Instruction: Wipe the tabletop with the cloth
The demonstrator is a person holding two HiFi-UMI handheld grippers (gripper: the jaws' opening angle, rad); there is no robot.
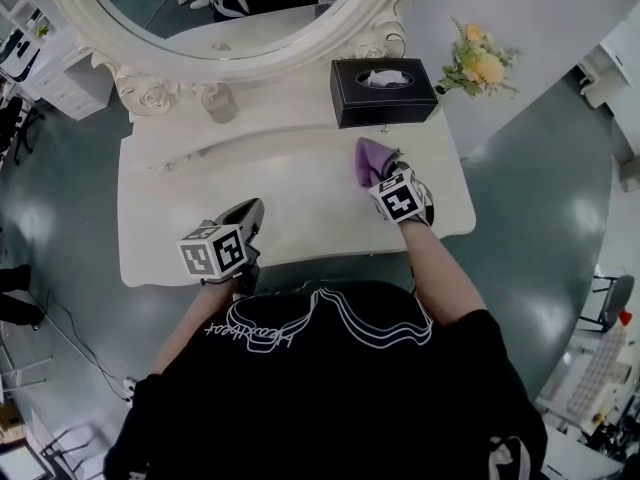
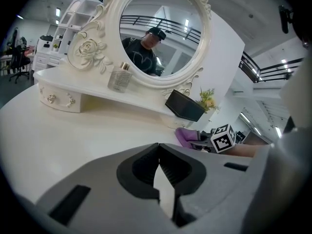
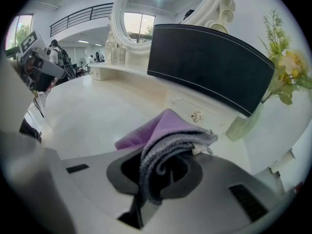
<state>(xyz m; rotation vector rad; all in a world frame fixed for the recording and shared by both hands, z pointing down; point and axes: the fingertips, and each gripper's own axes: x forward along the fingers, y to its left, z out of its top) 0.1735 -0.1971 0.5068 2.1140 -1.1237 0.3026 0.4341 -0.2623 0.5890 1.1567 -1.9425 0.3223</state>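
Cloth (image 3: 168, 130), soft purple, is pinched in your right gripper (image 3: 158, 177); white tabletop (image 1: 290, 193) stretches left toward your closed, empty left gripper (image 2: 158, 167).

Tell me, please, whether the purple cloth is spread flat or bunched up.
Bunched up: the purple cloth is folded over itself, pinched in the right tool, its free end reaching out over the tabletop.

1. We see the cloth (image 3: 168, 130) as soft purple fabric, its folded edge a coarse grey knit.
2. The table (image 1: 290, 208) looks smooth and cream-painted, with a mild sheen.
3. The tissue box (image 1: 383, 96) reads as matt black leatherette.
4. The left gripper (image 2: 158, 167) has matt grey plastic shells; its fingers (image 2: 134, 172) carry dark ribbed pads.
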